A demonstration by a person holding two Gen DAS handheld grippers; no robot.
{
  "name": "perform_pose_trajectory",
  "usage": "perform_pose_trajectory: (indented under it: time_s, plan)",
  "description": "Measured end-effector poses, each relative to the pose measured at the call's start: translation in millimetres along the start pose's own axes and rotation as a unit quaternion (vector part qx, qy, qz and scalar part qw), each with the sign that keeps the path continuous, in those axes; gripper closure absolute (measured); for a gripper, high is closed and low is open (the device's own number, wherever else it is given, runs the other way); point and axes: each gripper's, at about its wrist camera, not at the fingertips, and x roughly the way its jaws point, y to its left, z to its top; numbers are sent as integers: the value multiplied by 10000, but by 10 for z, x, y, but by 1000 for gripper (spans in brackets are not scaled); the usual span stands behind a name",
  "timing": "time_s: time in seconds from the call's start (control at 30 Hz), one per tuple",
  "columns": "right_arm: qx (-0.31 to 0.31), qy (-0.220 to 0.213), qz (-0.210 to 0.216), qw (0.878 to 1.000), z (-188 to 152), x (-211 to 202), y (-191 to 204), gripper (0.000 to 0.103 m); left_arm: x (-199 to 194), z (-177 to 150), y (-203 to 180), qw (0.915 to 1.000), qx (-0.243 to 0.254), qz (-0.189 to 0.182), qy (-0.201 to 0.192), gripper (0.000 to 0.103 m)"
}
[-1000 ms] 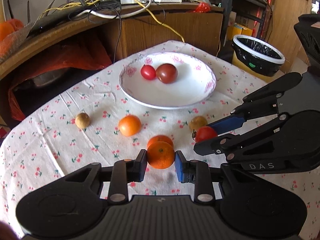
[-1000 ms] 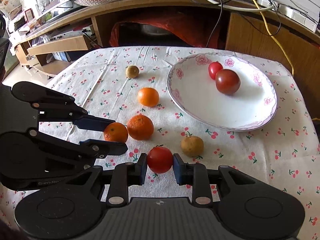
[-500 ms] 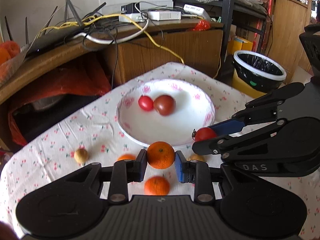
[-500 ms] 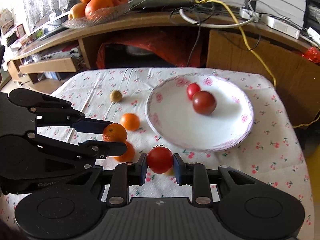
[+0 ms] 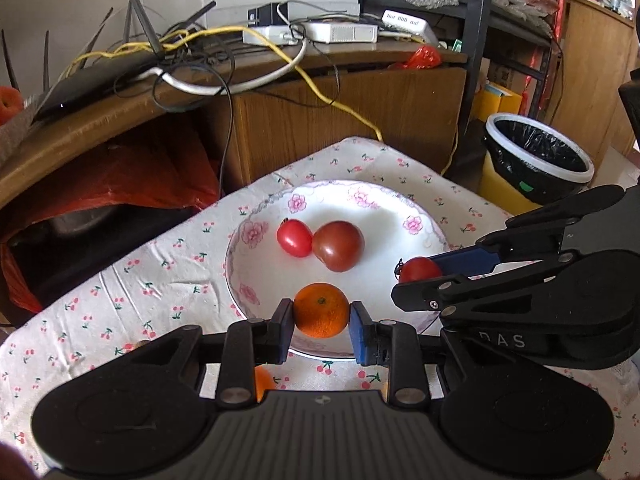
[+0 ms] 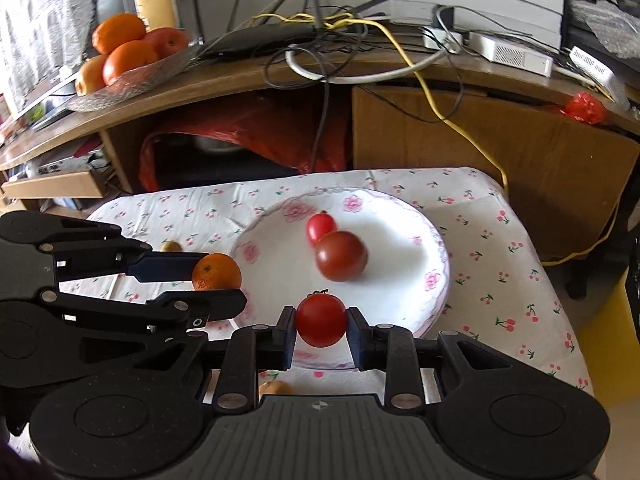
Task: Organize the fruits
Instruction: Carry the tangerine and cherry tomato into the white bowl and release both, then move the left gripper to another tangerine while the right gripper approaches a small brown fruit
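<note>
My left gripper [image 5: 321, 322] is shut on an orange mandarin [image 5: 321, 310] and holds it above the near rim of the white flowered plate [image 5: 416, 216]. My right gripper [image 6: 321, 330] is shut on a red tomato [image 6: 321, 320], also held over the plate's [image 6: 424, 240] near edge. The plate holds a small red tomato [image 5: 294, 237] and a dark red tomato [image 5: 338, 245]. In the right wrist view the left gripper with its mandarin [image 6: 216, 271] is at the left. In the left wrist view the right gripper's tomato [image 5: 418, 269] is at the right.
Another orange [image 5: 264, 384] and a brown longan [image 6: 172, 246] lie on the cherry-print tablecloth [image 5: 140, 280], partly hidden. A wooden desk [image 5: 360, 92] with cables stands behind the table. A bin [image 5: 536, 152] is at the right. A fruit bowl [image 6: 124, 64] sits on the desk.
Both grippers have risen and moved forward with their fruit, from the tablecloth to above the plate's near rim. The loose fruits on the cloth have dropped below the grippers.
</note>
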Motion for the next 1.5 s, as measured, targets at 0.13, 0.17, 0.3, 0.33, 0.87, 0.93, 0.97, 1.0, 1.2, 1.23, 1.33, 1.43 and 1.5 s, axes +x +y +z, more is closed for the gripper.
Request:
perform_pose_trajectory:
  time_s: [0.13,0.17,0.3,0.33,0.87,0.93,0.97,1.0,1.2,1.23,1.33,1.43,1.5]
  plan:
    - [10,103,-82,9999,-6,102,-37,79,84,-4,44,9999,-112,-16,60,66]
    - [23,123,-88,9999,-7,122,-46,79,105,-1,51,9999,-129,-10,73,66]
    - [94,190,-104,9997,-3,199,-70,78,158,14,71,9998,-192,-39,92,66]
    - [108,195,-110,9997,3,218,-74,77,172,17,71,9998,-189,-40,109,66]
    - [249,143,-165,9995,5,267,-155,74,136,8,89,9998,-173,50,101,58]
    - [250,114,-166,9995,5,243,-151,73,87,4,101,9998,-172,44,78,58]
    - [235,100,-156,9996,2,224,-147,72,59,-2,108,9998,-161,44,63,58]
    - [225,81,-148,9996,1,206,-145,71,34,-13,114,9999,-146,46,57,57]
    - [148,42,-57,9999,-32,113,-112,69,-126,-160,176,9999,-94,10,130,54]
    - [125,52,-38,9999,-45,102,-104,69,-157,-190,188,9998,-105,-21,154,54]
    - [45,96,11,9999,-102,55,-81,69,-261,-279,196,9996,-141,-124,189,54]
    - [2,144,108,9998,-165,-7,-49,69,-362,-374,160,9995,-67,-200,216,54]
    - [-27,183,173,9997,-205,-37,-14,69,-403,-437,134,9993,-18,-250,262,53]
